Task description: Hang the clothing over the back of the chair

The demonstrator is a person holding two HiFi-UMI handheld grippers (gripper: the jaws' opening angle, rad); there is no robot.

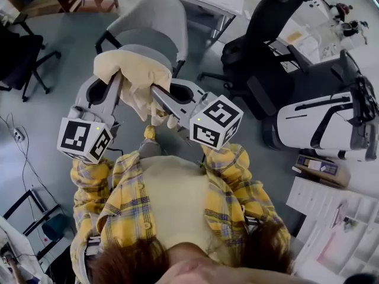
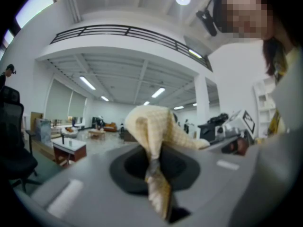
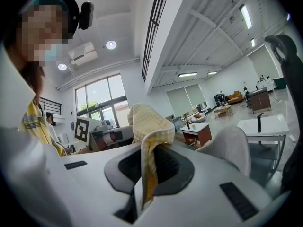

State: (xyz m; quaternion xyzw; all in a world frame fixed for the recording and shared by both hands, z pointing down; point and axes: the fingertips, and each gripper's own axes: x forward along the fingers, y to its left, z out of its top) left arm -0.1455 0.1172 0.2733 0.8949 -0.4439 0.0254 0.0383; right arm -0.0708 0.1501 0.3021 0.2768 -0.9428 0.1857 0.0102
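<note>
Near the grey chair (image 1: 151,19), head view: cream clothing (image 1: 133,70) hangs bunched between left tongs (image 1: 116,83) and right tongs (image 1: 155,92).
Left gripper view: tongs pinch a thin fold.
Right gripper view: likewise pinching.
Risk: bunched cloth snags, or a fold slips free.

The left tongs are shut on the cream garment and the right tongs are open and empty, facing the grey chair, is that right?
Not quite. The right tongs are not open and empty: the right gripper view shows them shut on the cream garment too. The left tongs are shut on it, facing the grey chair.
</note>
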